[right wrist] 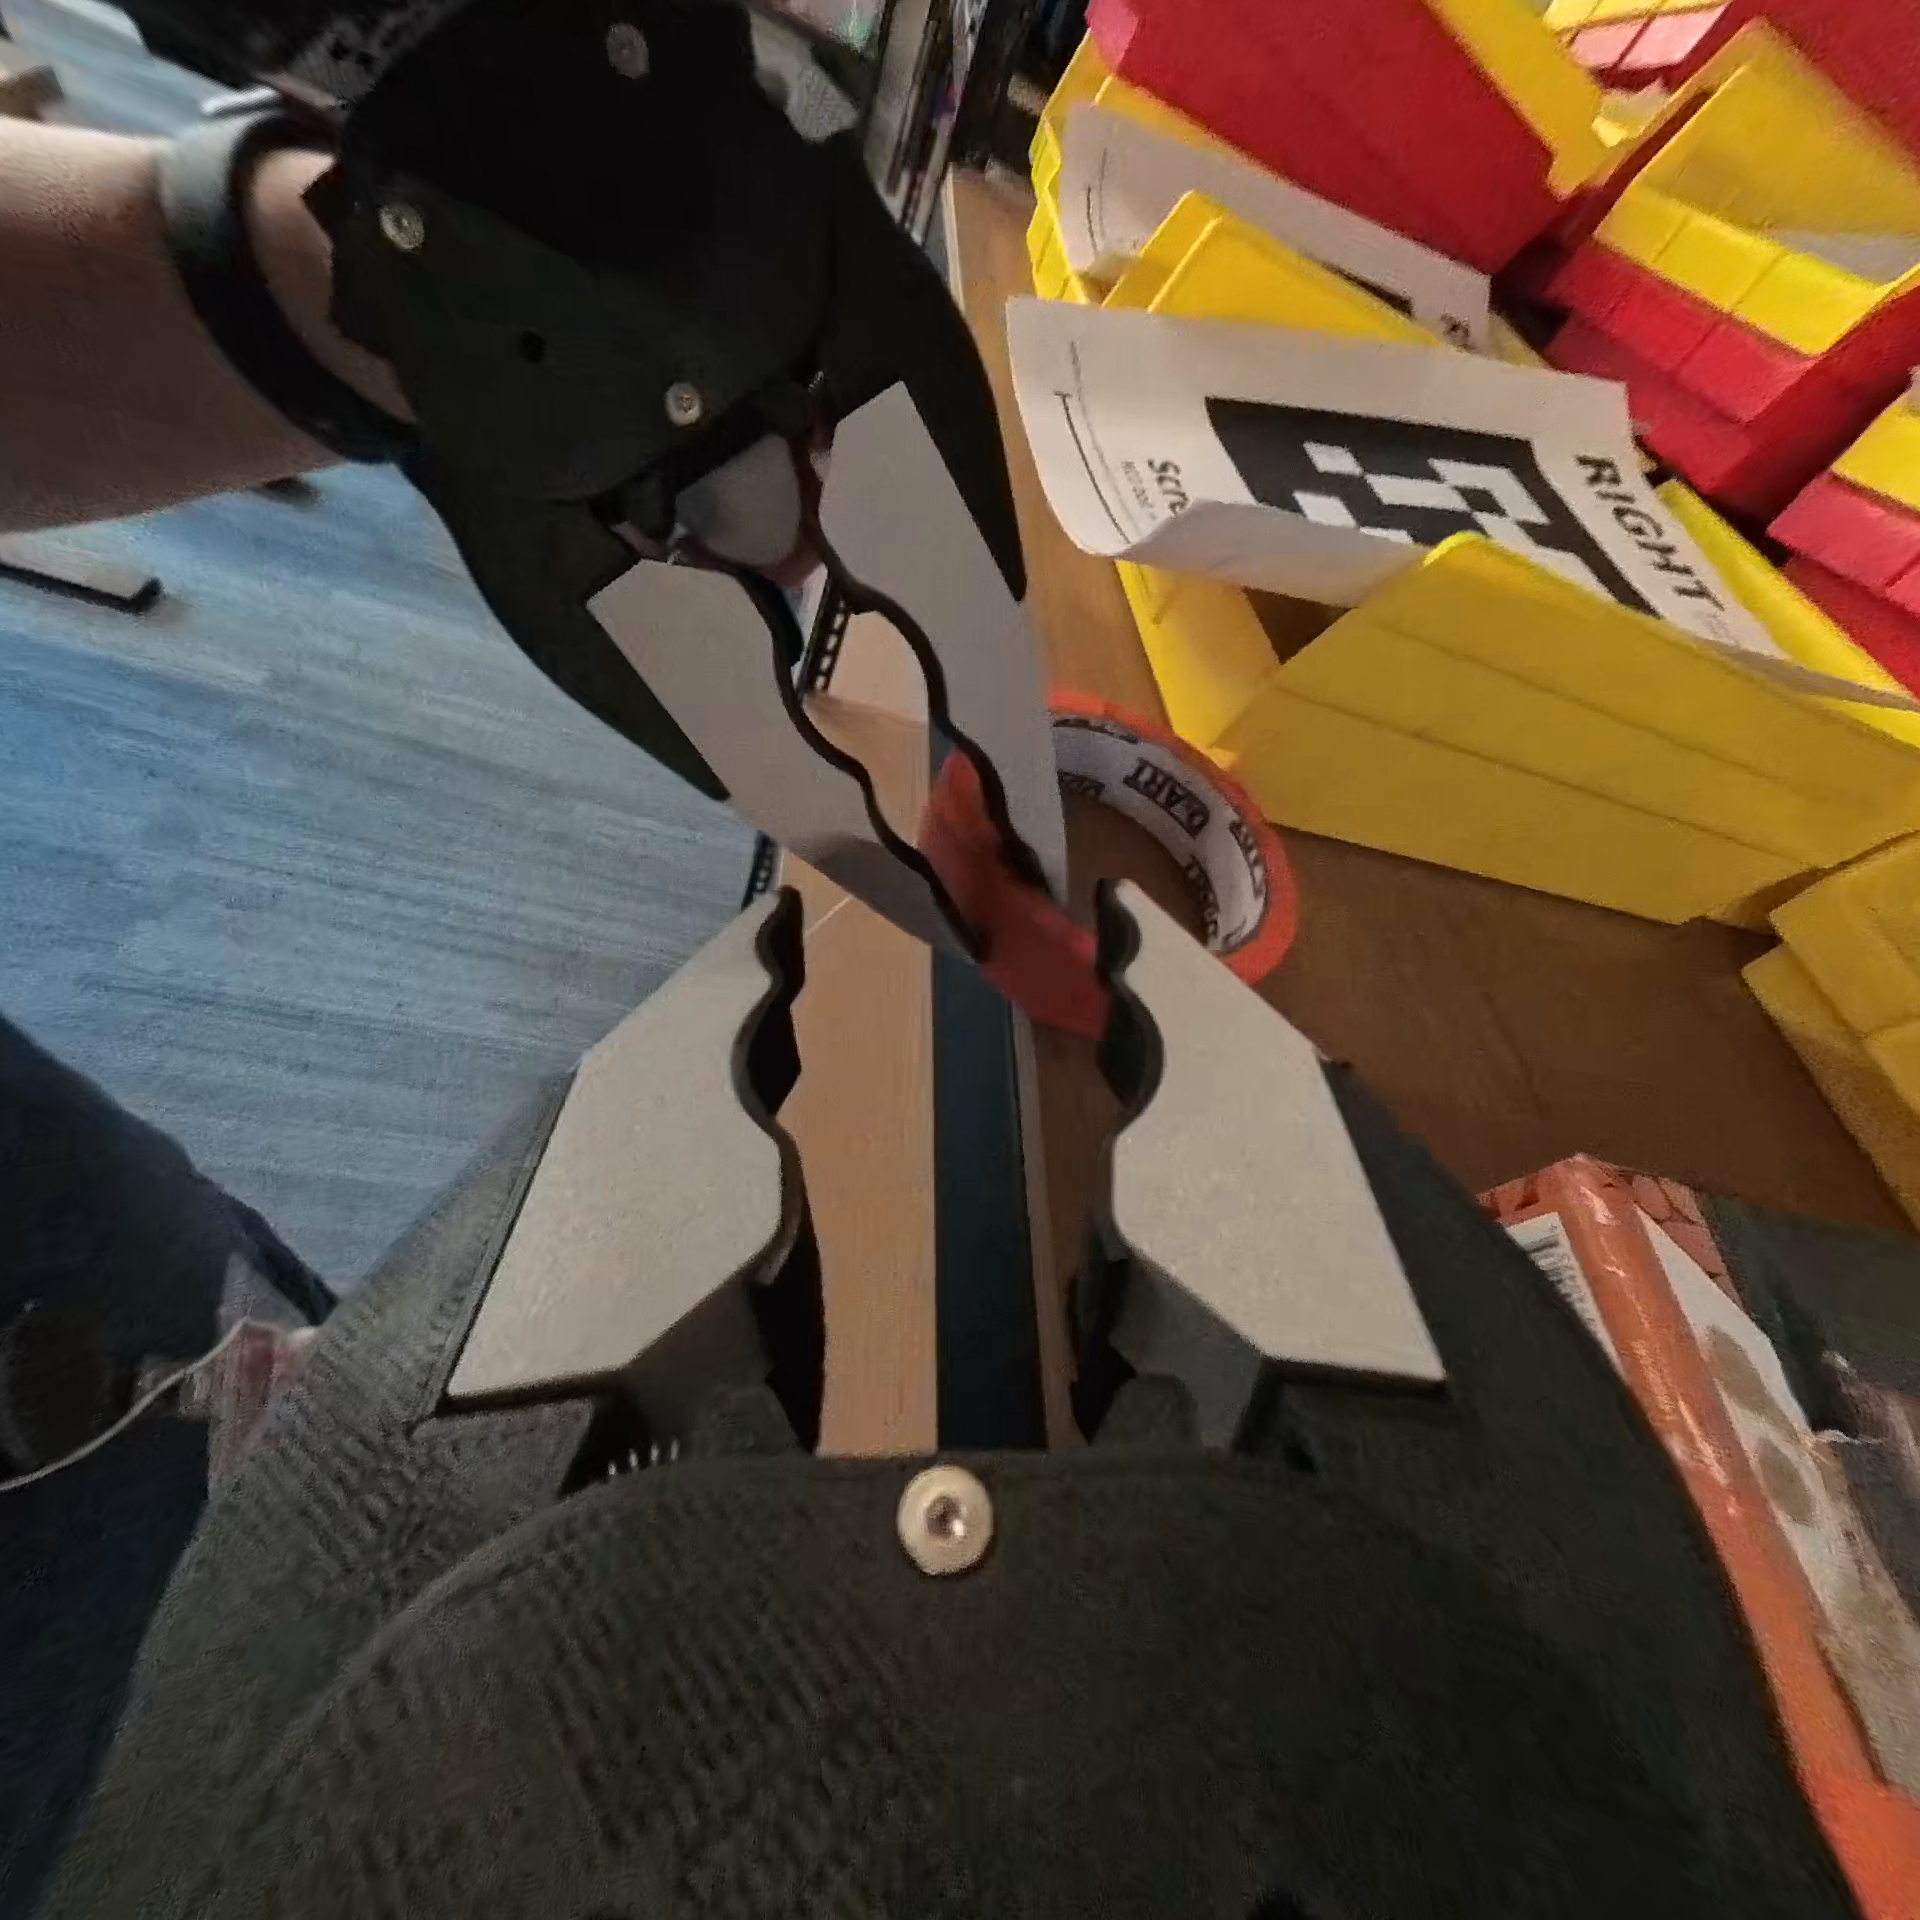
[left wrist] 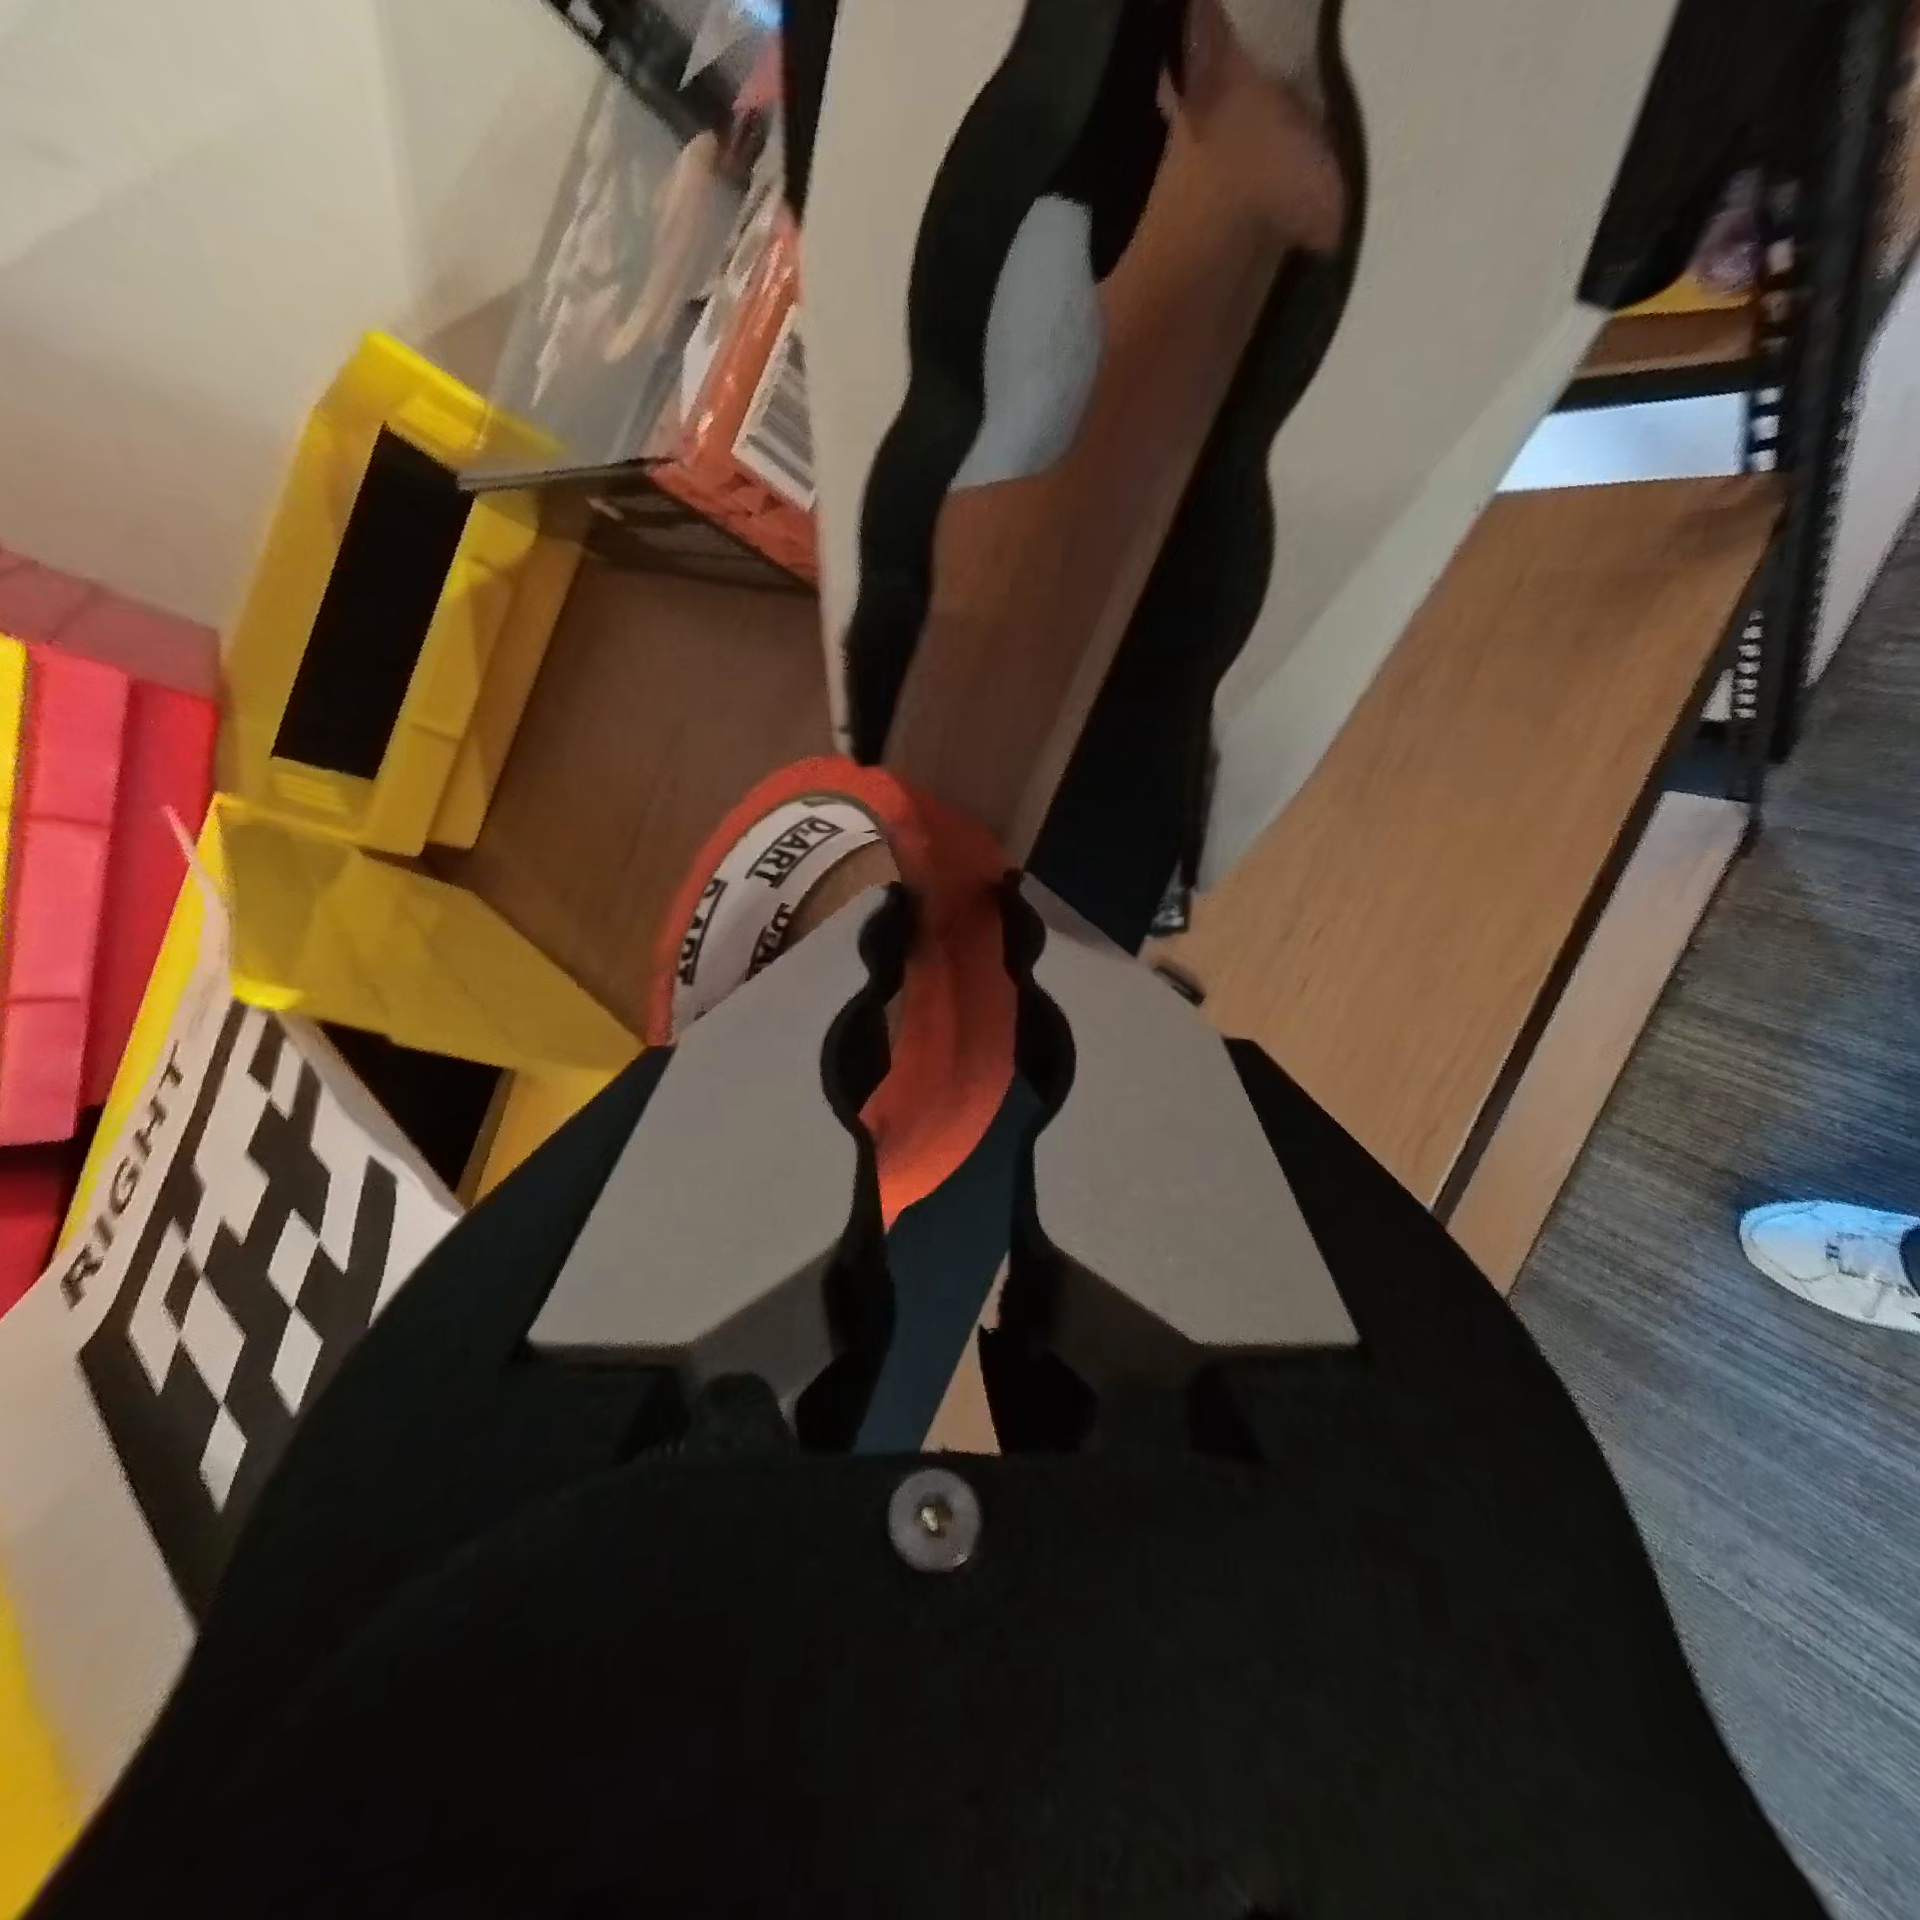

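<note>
An orange tape roll (left wrist: 940,987) with a white printed core stands on edge on a wooden shelf (left wrist: 675,707). My left gripper (left wrist: 951,904) is shut on the roll's wall, one finger inside the core and one outside. My right gripper (right wrist: 945,904) is open, and its right fingertip (right wrist: 1117,914) is right beside the roll's orange wall (right wrist: 1049,966). In the right wrist view the left gripper (right wrist: 1008,914) comes in from the upper left, clamped on the tape roll (right wrist: 1247,821). In the left wrist view the right gripper (left wrist: 1013,826) reaches in from above, jaws apart.
Yellow bins (right wrist: 1558,727) and red bins (right wrist: 1351,104) crowd the shelf behind the roll. A paper sheet with a black-and-white marker (right wrist: 1351,468) lies on them. An orange box (right wrist: 1662,1403) sits near. A black shelf frame (left wrist: 1808,416), grey floor and a white shoe (left wrist: 1829,1257) show.
</note>
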`<state>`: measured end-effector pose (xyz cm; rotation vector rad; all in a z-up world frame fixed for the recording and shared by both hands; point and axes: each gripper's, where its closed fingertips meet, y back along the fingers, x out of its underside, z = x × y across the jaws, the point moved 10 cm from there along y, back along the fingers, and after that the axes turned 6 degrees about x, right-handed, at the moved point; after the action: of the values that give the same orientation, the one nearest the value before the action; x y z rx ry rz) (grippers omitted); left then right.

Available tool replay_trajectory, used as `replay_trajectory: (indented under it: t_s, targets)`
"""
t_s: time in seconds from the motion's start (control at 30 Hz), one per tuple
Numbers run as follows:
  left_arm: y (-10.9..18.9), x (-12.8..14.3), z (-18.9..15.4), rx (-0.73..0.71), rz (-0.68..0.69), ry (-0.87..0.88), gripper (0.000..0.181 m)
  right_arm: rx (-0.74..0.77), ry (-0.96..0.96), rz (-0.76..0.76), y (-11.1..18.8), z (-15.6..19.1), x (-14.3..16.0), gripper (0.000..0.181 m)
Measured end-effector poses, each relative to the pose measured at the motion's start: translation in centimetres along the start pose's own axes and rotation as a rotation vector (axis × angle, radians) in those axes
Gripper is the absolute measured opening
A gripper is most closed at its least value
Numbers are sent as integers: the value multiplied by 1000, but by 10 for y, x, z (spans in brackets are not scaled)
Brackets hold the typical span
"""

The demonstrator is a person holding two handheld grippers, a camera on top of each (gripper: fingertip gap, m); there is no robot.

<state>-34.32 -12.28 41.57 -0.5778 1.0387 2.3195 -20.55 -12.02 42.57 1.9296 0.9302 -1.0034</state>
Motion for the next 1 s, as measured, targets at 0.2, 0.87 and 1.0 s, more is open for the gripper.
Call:
replay_trajectory:
  t_s: [0.2, 0.87, 1.0]
  targets:
    - [1, -1, -3, 134, -94, -177, 13, 36, 135, 92, -12, 2, 2, 72]
    - [67, 29, 23, -48, -488, 174, 21, -25, 230, 401, -28, -4, -4, 20]
    - [90, 53, 3, -125, -471, 351, 27, -1, 254, 350, -11, 10, -6, 17]
